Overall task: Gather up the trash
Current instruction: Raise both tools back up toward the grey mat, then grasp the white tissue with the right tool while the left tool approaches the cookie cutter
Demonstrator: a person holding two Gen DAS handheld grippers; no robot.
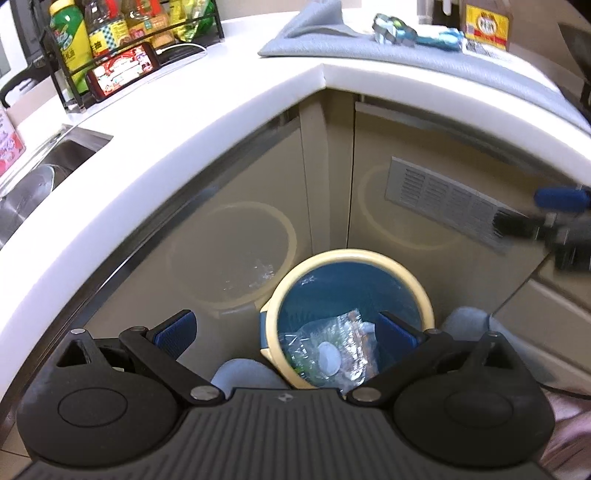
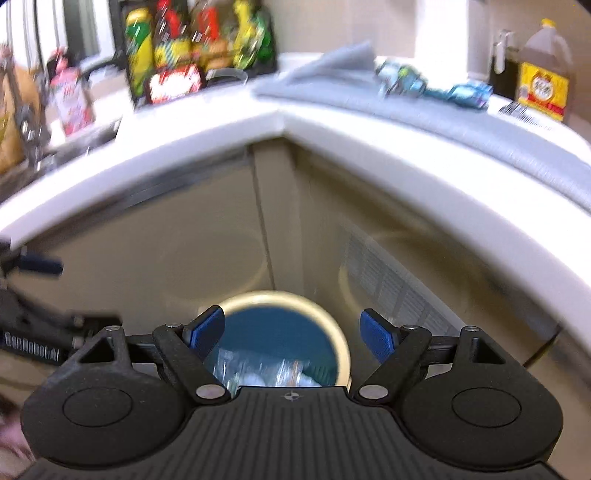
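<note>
Kitchen corner, white counter wrapping above a floor bin. Left wrist view: left gripper spread wide, holding nothing, just above the bin; clear plastic trash lies inside it. More wrappers sit on a gray mat up on the counter. Right wrist view, blurred: right gripper also wide apart and empty over the bin.

Both wrist cameras look forward and down into the corner under the white L-shaped counter, above the round cream-rimmed bin with blue liner. The left view sits near the bin. The blurred right view shares the bin, the counter and the grey mat.
</note>
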